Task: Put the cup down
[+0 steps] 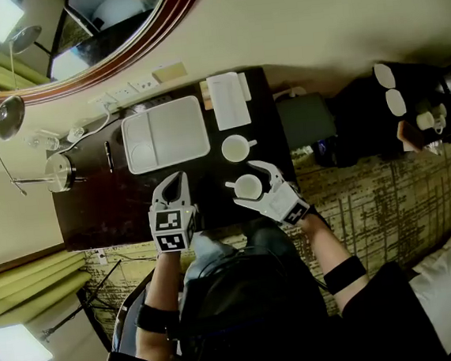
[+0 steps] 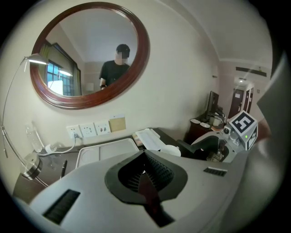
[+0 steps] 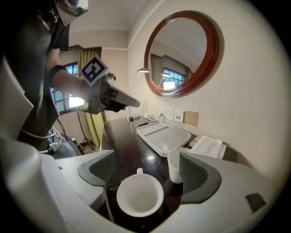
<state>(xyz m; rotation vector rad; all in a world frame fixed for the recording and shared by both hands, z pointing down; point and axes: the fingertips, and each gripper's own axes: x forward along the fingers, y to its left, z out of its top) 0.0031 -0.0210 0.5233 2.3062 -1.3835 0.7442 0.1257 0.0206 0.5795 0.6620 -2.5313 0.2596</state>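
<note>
Dark table (image 1: pixel 94 220) under round mirror (image 3: pixel 182 54). Cup (image 3: pixel 140 195) upright on table, near second cup (image 3: pixel 175 164), between spread jaws of right hand-held gripper (image 3: pixel 144 175), pads clear. Left hand-held gripper (image 1: pixel 176 180) pressed together, empty. Put-down looks complete; next: withdraw without clipping handle.

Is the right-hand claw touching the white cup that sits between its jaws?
Apart. The right gripper view shows the right gripper open, with dark desk visible between the cup and each jaw.
</note>
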